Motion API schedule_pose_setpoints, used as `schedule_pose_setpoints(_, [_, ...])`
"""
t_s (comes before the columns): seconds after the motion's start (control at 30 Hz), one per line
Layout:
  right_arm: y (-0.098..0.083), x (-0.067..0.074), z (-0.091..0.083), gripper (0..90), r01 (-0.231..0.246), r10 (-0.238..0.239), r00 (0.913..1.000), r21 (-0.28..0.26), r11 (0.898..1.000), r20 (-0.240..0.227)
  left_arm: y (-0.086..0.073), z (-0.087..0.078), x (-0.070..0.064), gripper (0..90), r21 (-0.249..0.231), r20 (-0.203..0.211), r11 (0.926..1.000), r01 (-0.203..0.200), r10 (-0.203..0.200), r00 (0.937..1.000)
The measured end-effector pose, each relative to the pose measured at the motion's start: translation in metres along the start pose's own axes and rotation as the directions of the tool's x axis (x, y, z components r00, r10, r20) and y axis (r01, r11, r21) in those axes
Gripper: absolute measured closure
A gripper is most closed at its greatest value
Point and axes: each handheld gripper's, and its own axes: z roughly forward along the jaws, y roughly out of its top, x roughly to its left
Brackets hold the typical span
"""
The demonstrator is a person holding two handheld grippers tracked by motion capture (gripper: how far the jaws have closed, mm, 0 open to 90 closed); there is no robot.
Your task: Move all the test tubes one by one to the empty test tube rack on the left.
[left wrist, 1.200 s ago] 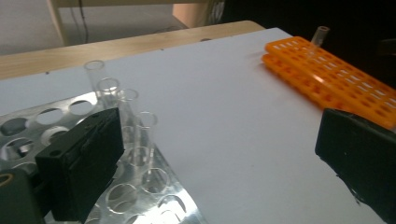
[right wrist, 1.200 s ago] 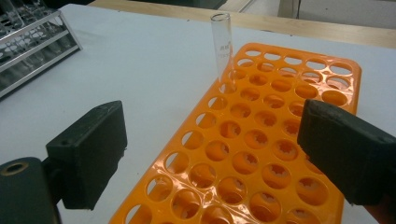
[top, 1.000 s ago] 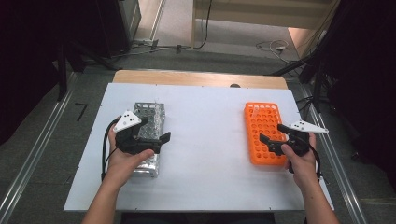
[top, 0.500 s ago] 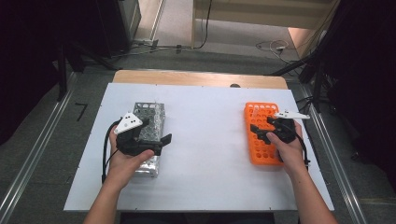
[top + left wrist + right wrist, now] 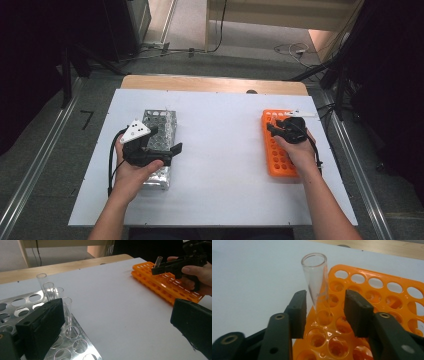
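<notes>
A clear glass test tube stands tilted in a hole of the orange rack, near its far left corner. My right gripper has its jaws on either side of the tube; they have just been closing, and gaps still show between pads and glass. In the high view the right gripper sits over the far end of the orange rack. My left gripper hangs wide open over the metal rack. Several empty glass tubes stand in the metal rack beside the left gripper.
The white tabletop lies between the two racks. A wooden strip runs along its far edge. Dark stands and cables sit on the floor beyond. Metal rails flank the table.
The right hand has moved left and away from me, from beside the orange rack to over its far end. Its jaws have narrowed. The left hand has kept still.
</notes>
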Motion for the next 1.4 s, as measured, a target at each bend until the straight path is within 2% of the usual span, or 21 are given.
schedule_pose_setpoints(0.13, [0.002, 0.001, 0.005, 61.0, 0.015, -0.015, 0.9999, 0.023, 1.000, -0.002, 0.000, 0.000, 0.000, 0.0, 0.001, 0.002, 1.0000, 0.000, 0.000, 1.0000])
schedule_pose_setpoints(0.23, [0.003, 0.004, 0.008, 65.7, 0.033, -0.034, 0.9993, 0.035, 0.999, 0.016, 0.001, 0.000, -0.001, 0.0, -0.001, 0.005, 1.0000, 0.001, -0.001, 1.0000])
schedule_pose_setpoints(0.3, [0.004, 0.004, 0.008, 72.0, 0.033, -0.034, 0.9993, 0.037, 0.999, 0.017, 0.001, 0.001, -0.001, 0.0, 0.000, 0.008, 1.0000, 0.000, 0.000, 1.0000])
schedule_pose_setpoints(0.5, [0.004, 0.005, 0.007, 73.0, 0.049, -0.050, 0.9986, 0.028, 0.998, 0.018, 0.001, 0.001, -0.001, 0.0, 0.002, 0.009, 1.0000, 0.000, 0.000, 1.0000])
schedule_pose_setpoints(0.6, [0.004, 0.006, 0.004, 73.1, 0.052, -0.052, 0.9985, 0.008, 0.999, 0.019, 0.001, 0.001, -0.001, 0.0, -0.001, 0.012, 1.0000, 0.002, -0.002, 0.9999])
schedule_pose_setpoints(0.97, [0.011, 0.006, -0.021, 73.0, 0.038, -0.038, 0.9993, -0.075, 0.996, 0.000, 0.003, 0.003, -0.006, 0.0, 0.006, 0.022, 0.9999, -0.012, 0.012, 0.9997])
schedule_pose_setpoints(1.2, [0.013, 0.015, -0.040, 73.0, 0.054, -0.058, 0.9979, -0.126, 0.991, -0.028, 0.003, 0.006, -0.010, 0.0, 0.006, 0.032, 0.9999, -0.014, 0.014, 0.9994])
schedule_pose_setpoints(1.4, [0.010, 0.028, -0.053, 72.9, 0.071, -0.081, 0.9948, -0.147, 0.987, -0.061, 0.003, 0.009, -0.014, 0.0, 0.013, 0.041, 0.9997, -0.021, 0.021, 0.9989])
